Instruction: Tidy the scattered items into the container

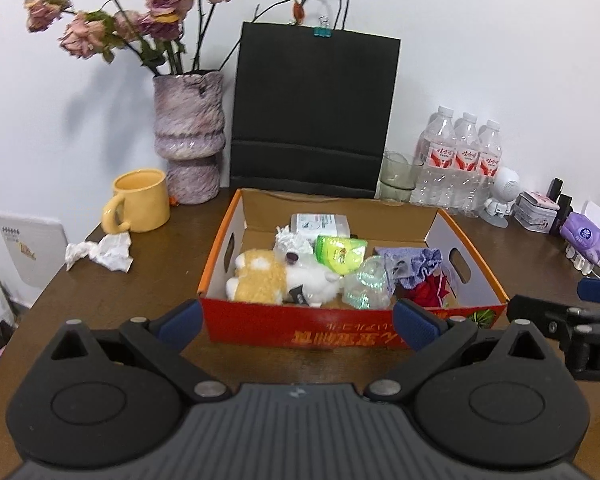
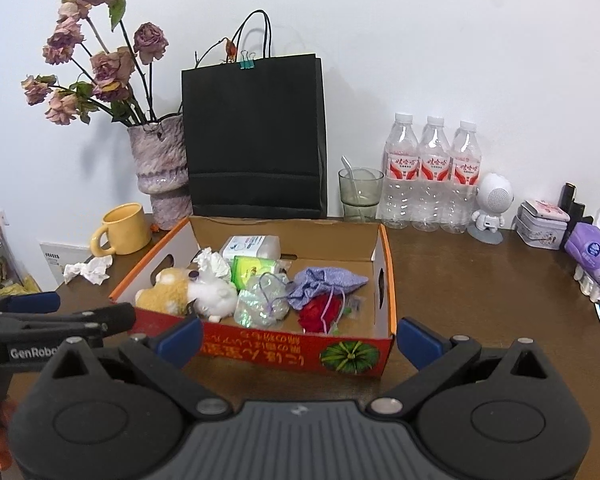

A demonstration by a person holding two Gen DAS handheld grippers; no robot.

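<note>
An open red-and-orange cardboard box (image 1: 300,330) (image 2: 386,256) stands mid-table. Inside lie a tan and white plush toy (image 1: 260,280) (image 2: 172,290), a green packet (image 1: 340,254) (image 2: 256,268), a clear iridescent pouch (image 1: 366,286) (image 2: 262,304), a lilac knitted bag (image 1: 414,264) (image 2: 324,282), a red item (image 1: 428,292) (image 2: 320,312) and a white pack (image 1: 320,224) (image 2: 252,246). A crumpled white tissue (image 1: 100,254) (image 2: 90,268) lies on the table left of the box. My left gripper (image 1: 298,322) and right gripper (image 2: 298,340) both hang open and empty before the box's near wall.
Behind the box stand a black paper bag (image 1: 312,112), a vase of dried roses (image 1: 190,140), a yellow mug (image 1: 140,200), a glass (image 2: 360,194) and three water bottles (image 2: 432,172). A small white robot figure (image 2: 492,210), tins and a purple tissue pack (image 2: 592,256) sit far right.
</note>
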